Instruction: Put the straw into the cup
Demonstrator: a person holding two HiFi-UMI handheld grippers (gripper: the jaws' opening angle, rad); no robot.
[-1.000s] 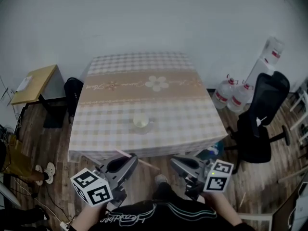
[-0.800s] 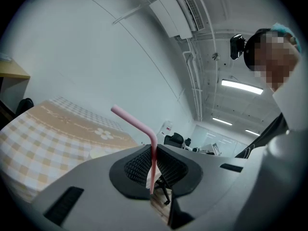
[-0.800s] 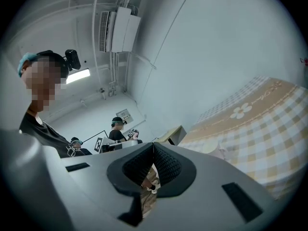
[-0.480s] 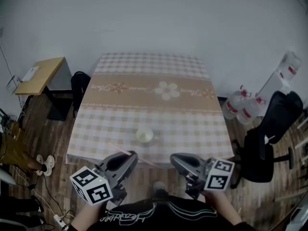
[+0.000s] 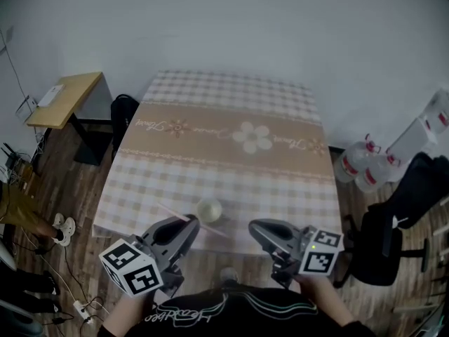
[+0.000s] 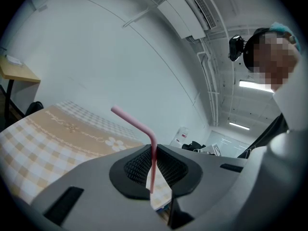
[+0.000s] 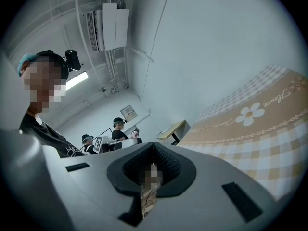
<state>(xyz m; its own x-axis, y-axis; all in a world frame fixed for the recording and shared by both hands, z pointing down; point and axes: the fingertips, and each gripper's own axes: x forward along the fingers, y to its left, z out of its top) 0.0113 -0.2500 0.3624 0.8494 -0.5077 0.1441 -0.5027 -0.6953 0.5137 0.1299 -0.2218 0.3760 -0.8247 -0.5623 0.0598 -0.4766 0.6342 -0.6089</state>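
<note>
A small white cup (image 5: 209,210) stands near the front edge of the checked tablecloth table (image 5: 231,111). My left gripper (image 5: 188,223) hovers at that edge just left of the cup, shut on a pink bendy straw (image 5: 172,212) that lies crosswise in its jaws. In the left gripper view the straw (image 6: 153,162) stands up between the pads of the left gripper (image 6: 153,146), its bent top leaning left. My right gripper (image 5: 256,225) is right of the cup, jaws together with nothing in them. The right gripper (image 7: 154,144) points along the table (image 7: 260,129). Neither gripper view shows the cup.
A small wooden side table (image 5: 66,97) and a dark bag (image 5: 125,112) stand left of the table. Water bottles (image 5: 365,168) and a black office chair (image 5: 396,213) are on the right. Shoes (image 5: 59,230) lie on the wooden floor. Other people (image 7: 120,129) stand far back.
Both grippers have come forward to the table's front edge, and the cup now sits just ahead, between them. The straw stays clamped in the left gripper.
</note>
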